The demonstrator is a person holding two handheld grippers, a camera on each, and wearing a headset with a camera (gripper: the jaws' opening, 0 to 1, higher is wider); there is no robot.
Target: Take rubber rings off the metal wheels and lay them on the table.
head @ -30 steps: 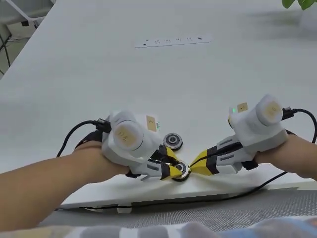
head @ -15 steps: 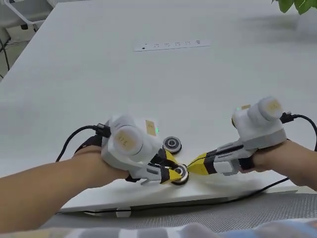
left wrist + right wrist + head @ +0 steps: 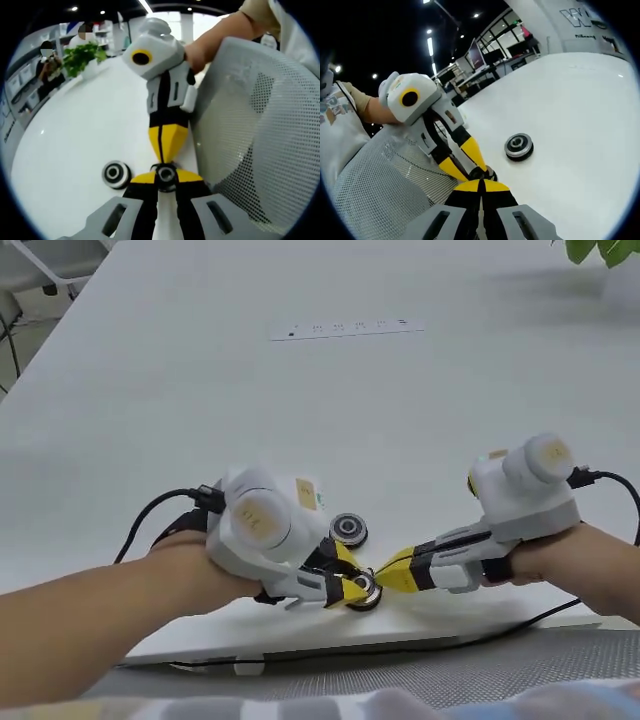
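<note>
The left gripper's (image 3: pixel 166 180) yellow-tipped jaws are pinched on a small metal wheel (image 3: pixel 165 173), holding it low over the near edge of the white table (image 3: pixel 300 420). The right gripper (image 3: pixel 480 187) comes in from the opposite side with its jaws pressed together in a single seam, their point resting against the held wheel's rim. Whether they nip its rubber edge cannot be told. In the head view the left gripper (image 3: pixel 352 587) and the right gripper (image 3: pixel 388 575) meet tip to tip at the wheel (image 3: pixel 366 586), each held in a bare hand with a black cable trailing behind. A second wheel (image 3: pixel 348 529) with a dark outer band lies flat on the table just beyond them, touching neither gripper. Farther back lie a white power strip (image 3: pixel 345 330) and, at the far corner, green plant leaves (image 3: pixel 600 250). A grey mesh chair back (image 3: pixel 250 115) stands beside the table.
</note>
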